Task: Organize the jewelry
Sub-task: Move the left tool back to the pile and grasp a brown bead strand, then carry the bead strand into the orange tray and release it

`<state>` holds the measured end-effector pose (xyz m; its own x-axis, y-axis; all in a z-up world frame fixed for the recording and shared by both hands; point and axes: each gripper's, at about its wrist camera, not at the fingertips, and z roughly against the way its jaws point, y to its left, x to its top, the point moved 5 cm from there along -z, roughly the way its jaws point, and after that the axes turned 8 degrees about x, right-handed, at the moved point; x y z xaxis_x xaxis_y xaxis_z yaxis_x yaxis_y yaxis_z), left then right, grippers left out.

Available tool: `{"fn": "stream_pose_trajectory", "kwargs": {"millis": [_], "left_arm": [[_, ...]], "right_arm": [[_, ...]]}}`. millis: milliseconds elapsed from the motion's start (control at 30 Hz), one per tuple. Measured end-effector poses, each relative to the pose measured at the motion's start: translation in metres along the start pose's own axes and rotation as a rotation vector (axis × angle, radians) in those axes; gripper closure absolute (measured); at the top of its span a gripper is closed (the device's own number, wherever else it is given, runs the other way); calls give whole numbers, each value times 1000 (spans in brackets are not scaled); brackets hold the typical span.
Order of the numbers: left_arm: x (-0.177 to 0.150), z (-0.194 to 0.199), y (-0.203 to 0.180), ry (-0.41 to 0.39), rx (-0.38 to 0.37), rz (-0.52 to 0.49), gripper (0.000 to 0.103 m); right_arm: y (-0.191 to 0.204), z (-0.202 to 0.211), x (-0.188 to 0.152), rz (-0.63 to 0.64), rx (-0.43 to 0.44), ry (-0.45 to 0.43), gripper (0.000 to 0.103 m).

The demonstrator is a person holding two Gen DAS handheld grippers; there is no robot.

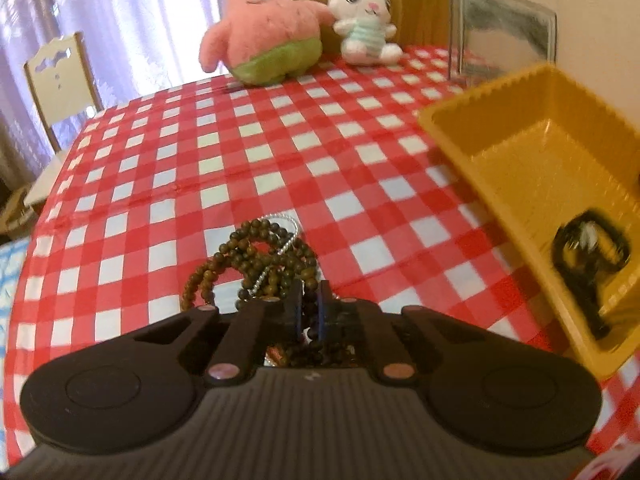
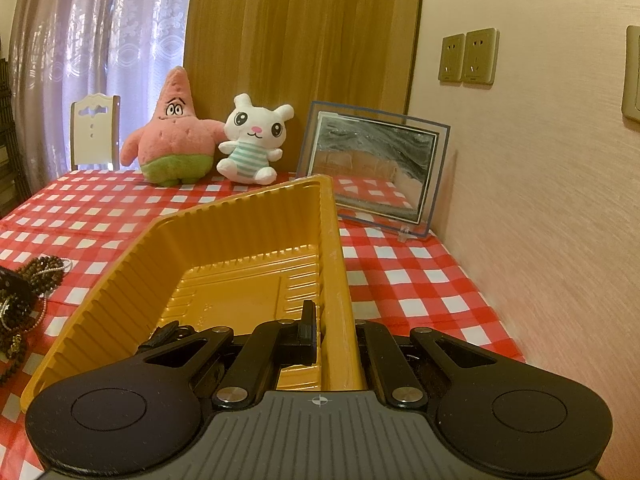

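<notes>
A tangle of brown bead strings (image 1: 256, 256) with a silver chain (image 1: 286, 246) lies on the red checked tablecloth (image 1: 240, 152). My left gripper (image 1: 310, 302) stands over its near end, its two fingers pinched on a brown bead strand. The same heap shows at the left edge of the right wrist view as beads (image 2: 40, 276). My right gripper (image 2: 336, 330) is shut on the side wall of the yellow plastic tray (image 2: 248, 280), one finger inside and one outside. The tray (image 1: 520, 148) sits tilted to the right of the beads. A black item (image 1: 588, 256) lies in its near corner.
At the table's far edge stand a pink star plush (image 2: 172, 140), a white bunny plush (image 2: 252, 144) and a framed picture (image 2: 372, 168). A wall with sockets (image 2: 468, 56) runs along the right. A white chair (image 2: 94, 132) stands beyond the far left corner.
</notes>
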<state>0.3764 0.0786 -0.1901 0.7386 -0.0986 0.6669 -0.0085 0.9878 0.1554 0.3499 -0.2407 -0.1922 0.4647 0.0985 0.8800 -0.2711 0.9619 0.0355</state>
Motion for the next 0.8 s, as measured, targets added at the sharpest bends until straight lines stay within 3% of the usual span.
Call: {"fn": "stream_pose_trajectory", "kwargs": {"millis": [200, 433, 633, 800], "left_arm": [[10, 31, 20, -28, -56, 128, 97], [28, 62, 29, -68, -99, 179, 97], [49, 72, 12, -116, -170, 184, 97], [66, 72, -24, -145, -253, 152, 97]], "right_arm": [[1, 0, 0, -1, 2, -3, 99], [2, 0, 1, -5, 7, -6, 99], [2, -1, 3, -1, 13, -8, 99], [3, 0, 5, -1, 17, -12, 99]]}}
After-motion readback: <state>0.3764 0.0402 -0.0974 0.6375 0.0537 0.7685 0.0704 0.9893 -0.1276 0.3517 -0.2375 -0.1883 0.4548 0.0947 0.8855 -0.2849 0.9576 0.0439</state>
